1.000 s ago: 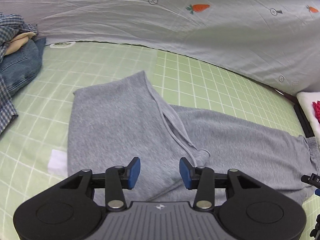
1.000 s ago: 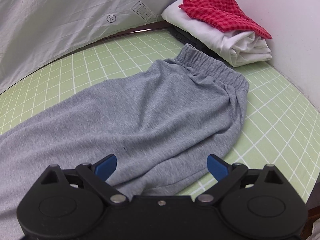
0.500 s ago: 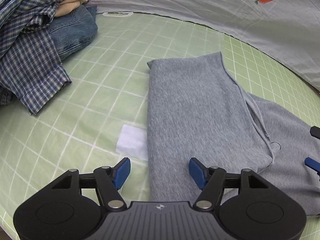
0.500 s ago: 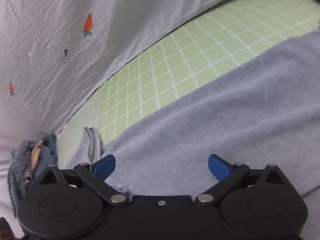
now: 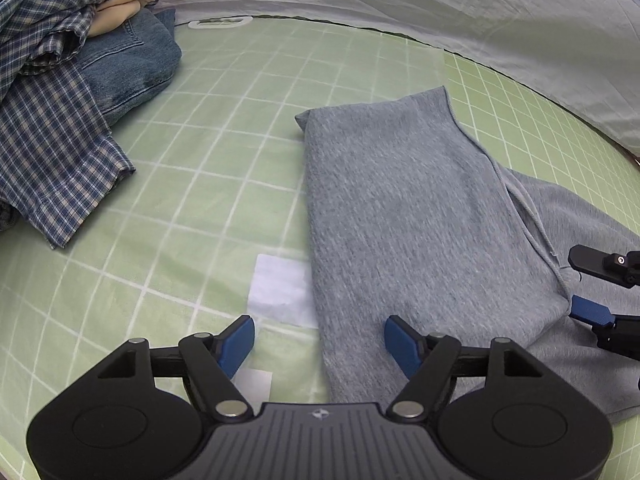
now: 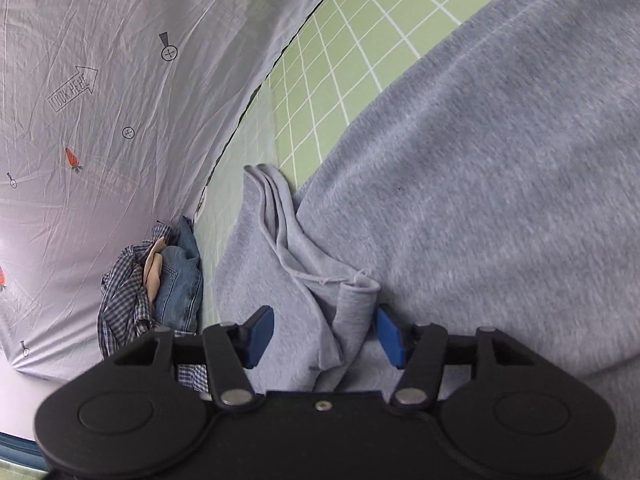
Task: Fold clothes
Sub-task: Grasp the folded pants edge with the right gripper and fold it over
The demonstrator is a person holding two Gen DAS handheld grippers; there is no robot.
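Observation:
Grey sweatpants lie on the green grid mat, one leg folded back over the rest. My left gripper hovers over the near left edge of that folded leg. Its jaws are opening, and only the flat cloth edge lies below them. The right gripper shows at the right edge of the left wrist view, at the leg's hem corner. In the right wrist view the right gripper is closing around a raised, rolled bit of grey hem. The hem sits by the right pad, and the left pad stands apart from it.
A heap of blue plaid shirt and jeans lies at the far left of the mat. A grey sheet with carrot prints rises behind the mat. Two white patches mark the mat beside the pants.
The left gripper shifted left along the pants to the folded leg's edge and opened wider. The right gripper swung from the waistband end to the leg hem, and its jaws narrowed.

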